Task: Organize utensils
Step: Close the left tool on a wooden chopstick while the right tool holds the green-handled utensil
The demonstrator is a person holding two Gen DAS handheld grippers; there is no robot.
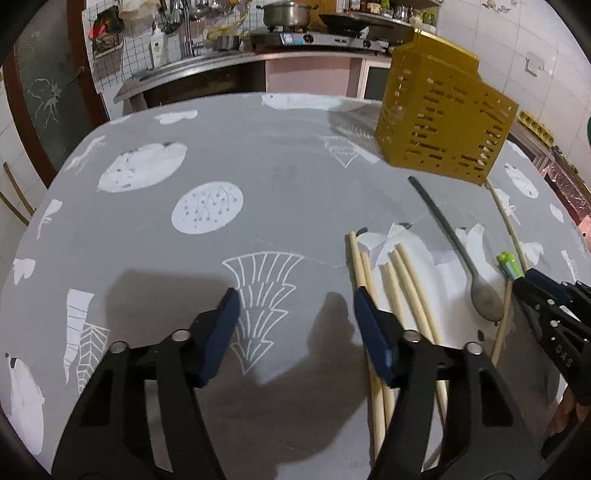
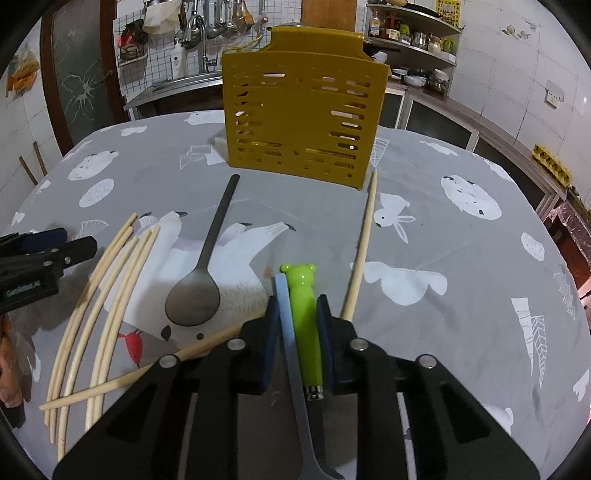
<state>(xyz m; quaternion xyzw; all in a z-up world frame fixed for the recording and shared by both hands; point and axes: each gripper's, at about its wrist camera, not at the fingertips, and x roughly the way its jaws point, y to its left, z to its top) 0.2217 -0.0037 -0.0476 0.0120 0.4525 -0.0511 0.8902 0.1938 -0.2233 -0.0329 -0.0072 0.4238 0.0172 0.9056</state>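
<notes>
A yellow slotted utensil holder (image 2: 301,118) stands upright at the table's far side; it also shows in the left wrist view (image 1: 443,110). My right gripper (image 2: 298,306) is shut on a green bear-topped handle (image 2: 303,317) and a light blue utensil handle (image 2: 284,317) together. A dark spoon (image 2: 201,277) lies in front of the holder, seen too in the left wrist view (image 1: 476,280). Several wooden chopsticks (image 2: 110,288) lie at the left. My left gripper (image 1: 293,299) is open and empty above the cloth, with the chopsticks (image 1: 406,288) by its right finger.
One loose chopstick (image 2: 364,236) lies right of the green handle, and another (image 2: 147,369) crosses under the right gripper. The table has a grey patterned cloth (image 1: 221,166). A kitchen counter with sink and stove (image 1: 295,33) stands behind.
</notes>
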